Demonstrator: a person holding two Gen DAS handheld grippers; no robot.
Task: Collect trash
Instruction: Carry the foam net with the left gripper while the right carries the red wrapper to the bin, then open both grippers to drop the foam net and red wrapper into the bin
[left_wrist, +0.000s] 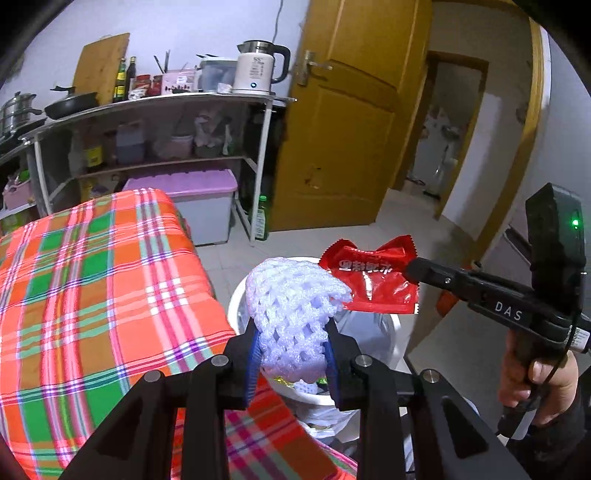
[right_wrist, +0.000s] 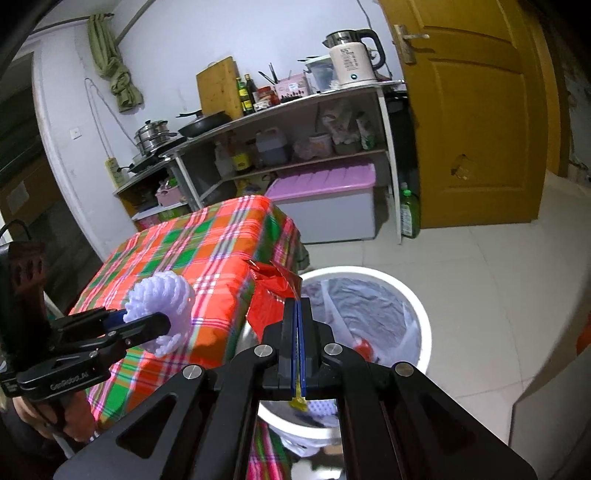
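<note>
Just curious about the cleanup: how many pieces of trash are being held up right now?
2: a white foam net in the left gripper, a red wrapper in the right gripper, both by the white bin.

Even, cool indoor light, fairly bright; shadows soft. Fisheye bends the door (left_wrist: 343, 122) and darkens the corners. The plaid cloth (right_wrist: 192, 266) is slightly motion-blurred; the wrapper (left_wrist: 373, 280) shows glare.

Trash bin (right_wrist: 421, 325) on floor (right_wrist: 480, 280) just right of tabletop (left_wrist: 92, 295); foam fruit net (left_wrist: 291, 314) and snack wrapper (left_wrist: 373, 280) above bin; shelf rack (left_wrist: 147, 147) behind tabletop.
</note>
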